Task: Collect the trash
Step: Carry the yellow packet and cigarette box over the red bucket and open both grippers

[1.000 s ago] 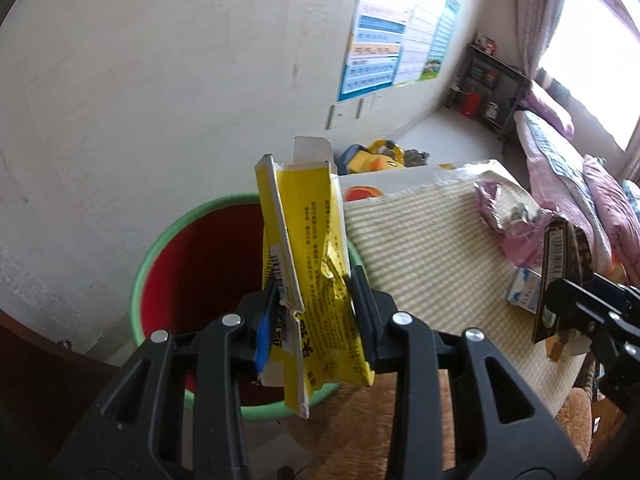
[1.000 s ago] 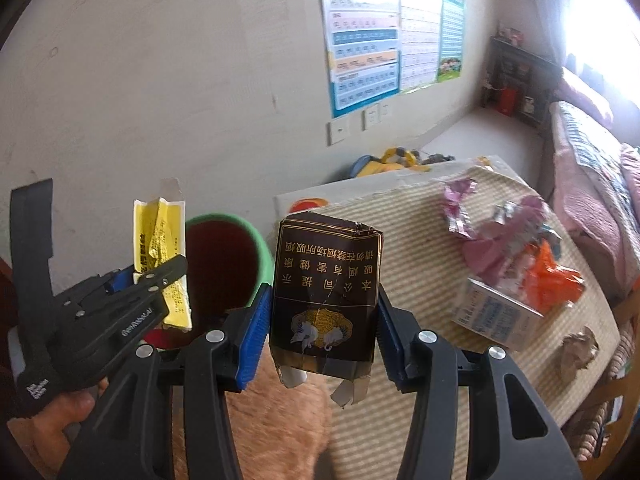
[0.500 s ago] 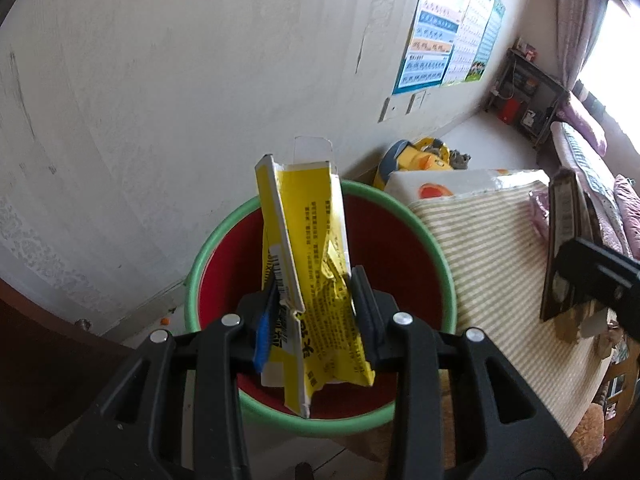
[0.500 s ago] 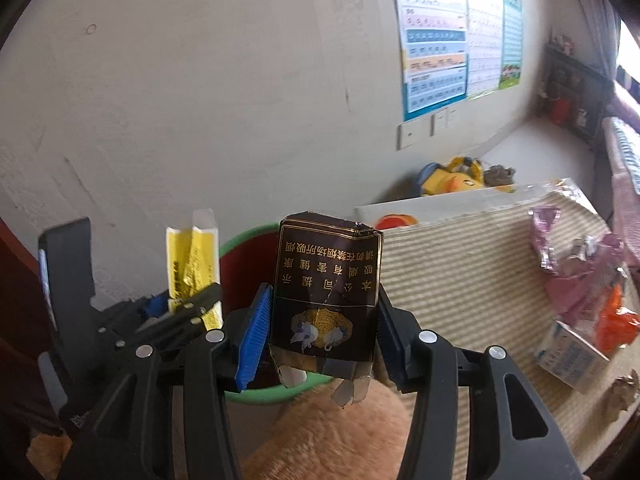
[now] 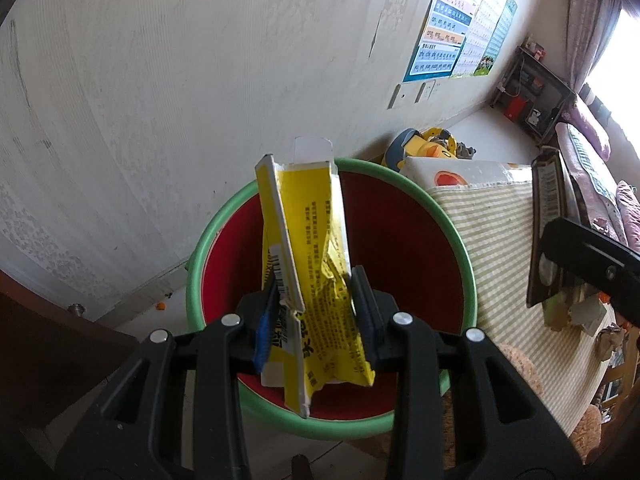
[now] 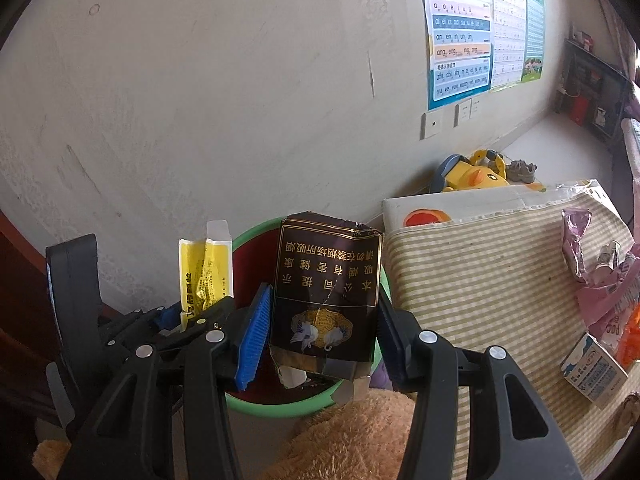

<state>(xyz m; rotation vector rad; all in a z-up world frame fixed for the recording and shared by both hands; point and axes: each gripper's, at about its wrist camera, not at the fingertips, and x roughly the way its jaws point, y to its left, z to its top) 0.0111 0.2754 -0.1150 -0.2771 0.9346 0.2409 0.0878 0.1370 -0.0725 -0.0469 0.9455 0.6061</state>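
We noted the left gripper (image 5: 316,312) clamped on the crumpled yellow carton (image 5: 308,264), held upright over the red mouth of the green-rimmed bin (image 5: 460,240), which stood on the floor against the wall, left of the striped table (image 6: 480,280).

Risk, as we judged it: the torn flap could snag a pad on release, so the carton might tip over the near rim.

To the right, the right gripper (image 6: 320,320) was clamped on the dark cigarette pack (image 6: 326,288), which sat over the bin's right edge; dropped from there it could strike the rim and land on the plush toy (image 6: 360,440).

Against one second earlier, both grippers had swung left from the table. More wrappers (image 6: 592,272) and a small box (image 6: 592,372) remained at the far right.
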